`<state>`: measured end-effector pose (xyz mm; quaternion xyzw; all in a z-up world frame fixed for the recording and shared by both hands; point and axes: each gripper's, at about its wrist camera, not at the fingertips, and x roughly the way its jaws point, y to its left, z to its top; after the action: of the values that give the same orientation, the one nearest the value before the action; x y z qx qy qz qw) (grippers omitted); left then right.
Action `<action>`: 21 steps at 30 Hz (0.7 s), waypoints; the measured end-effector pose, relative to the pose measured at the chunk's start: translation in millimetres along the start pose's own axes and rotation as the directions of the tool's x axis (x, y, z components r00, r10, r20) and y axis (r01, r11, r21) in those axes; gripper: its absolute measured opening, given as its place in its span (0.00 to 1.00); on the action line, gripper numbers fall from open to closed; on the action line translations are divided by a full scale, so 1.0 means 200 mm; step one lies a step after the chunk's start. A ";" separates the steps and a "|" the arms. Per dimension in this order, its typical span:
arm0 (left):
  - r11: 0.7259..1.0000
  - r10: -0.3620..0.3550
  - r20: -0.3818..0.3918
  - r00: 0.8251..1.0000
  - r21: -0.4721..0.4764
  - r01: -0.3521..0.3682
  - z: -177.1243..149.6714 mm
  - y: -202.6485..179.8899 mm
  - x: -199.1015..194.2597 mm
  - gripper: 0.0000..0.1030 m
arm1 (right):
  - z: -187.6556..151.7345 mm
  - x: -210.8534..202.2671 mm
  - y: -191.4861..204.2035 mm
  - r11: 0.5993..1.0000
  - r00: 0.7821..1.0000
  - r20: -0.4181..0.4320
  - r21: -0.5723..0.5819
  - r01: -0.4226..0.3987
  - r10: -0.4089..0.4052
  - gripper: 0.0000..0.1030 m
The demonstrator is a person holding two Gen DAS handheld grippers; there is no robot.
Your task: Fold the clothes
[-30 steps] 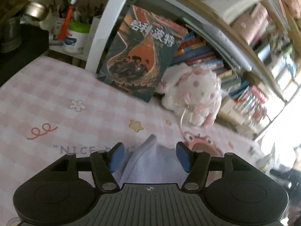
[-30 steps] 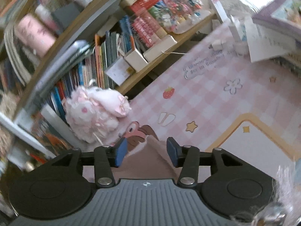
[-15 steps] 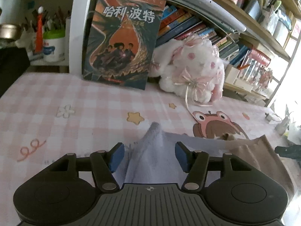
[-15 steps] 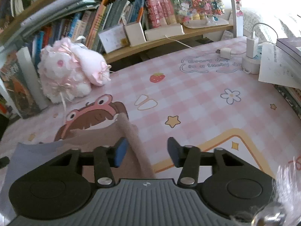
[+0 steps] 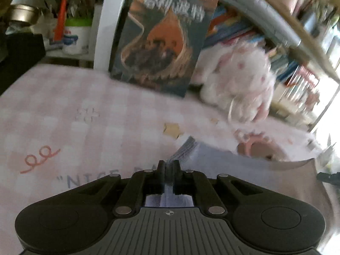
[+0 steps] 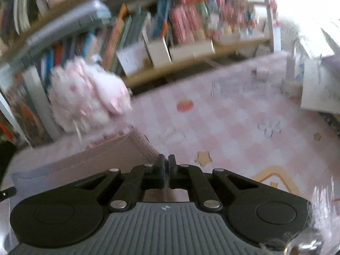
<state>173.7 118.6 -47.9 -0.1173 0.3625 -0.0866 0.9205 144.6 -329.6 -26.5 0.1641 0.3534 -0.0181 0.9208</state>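
Both grippers closed on one garment spread over the pink checked counter [image 5: 70, 97]. The left gripper [image 5: 169, 165] has its fingers drawn together on the lavender-grey corner of the garment [image 5: 214, 159]; a strip of cloth shows between them. The right gripper [image 6: 166, 160] has its fingers all but touching, pinching the brownish, ribbed corner of the same garment [image 6: 119, 155]. The cloth lies near the counter's front edge, with its far hem towards the back edge.

Risks, as judged from this moment: each grip takes only a thin corner, so a quick lift could pull the cloth free. Uneven travel of the two hands would skew the fold line. Both views are blurred, so the depth of each pinch cannot be confirmed.

Surroundings: a white-and-pink plush toy [image 5: 240, 80] sits at the back edge, just beyond the far hem, beside an upright book [image 5: 161, 40] leaning on the shelving. A fold swung towards the back could brush the toy. Papers [image 6: 318, 93] and a charger [image 6: 262, 72] occupy the far right corner, well apart from the cloth.
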 end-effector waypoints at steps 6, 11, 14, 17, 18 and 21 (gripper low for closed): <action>0.999 0.022 -0.010 1.000 0.023 -0.021 -0.01 -0.01 0.03 0.14 | -0.07 0.15 0.00 0.999 0.996 -0.081 -0.020 0.047 -0.049 0.04; 1.000 0.016 0.050 0.999 -0.011 -0.016 0.03 0.01 -0.10 0.16 | -0.05 0.08 0.01 1.000 0.999 -0.039 0.000 0.028 -0.028 0.25; 1.000 0.022 0.085 0.996 -0.015 -0.021 0.05 0.01 -0.20 0.16 | -0.04 -0.01 0.02 1.000 1.000 -0.008 0.005 -0.002 0.002 0.27; 1.000 0.030 0.100 0.995 -0.007 -0.030 0.04 -0.01 -0.27 0.17 | -0.05 -0.09 0.03 0.999 0.999 0.003 -0.003 -0.036 0.036 0.27; 0.999 0.036 0.104 0.994 -0.009 -0.036 0.03 -0.02 -0.30 0.17 | -0.06 -0.12 0.04 0.999 0.999 0.003 -0.014 -0.047 0.048 0.27; 0.998 0.052 0.117 0.992 -0.034 -0.049 -0.02 -0.06 -0.35 0.17 | -0.09 -0.17 0.06 0.996 0.998 -0.007 -0.065 -0.068 0.068 0.27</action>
<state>119.4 124.3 -1.3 -0.1274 0.3117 -0.0505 0.9402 108.9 -314.9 -13.7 0.1458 0.3501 0.0251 0.9250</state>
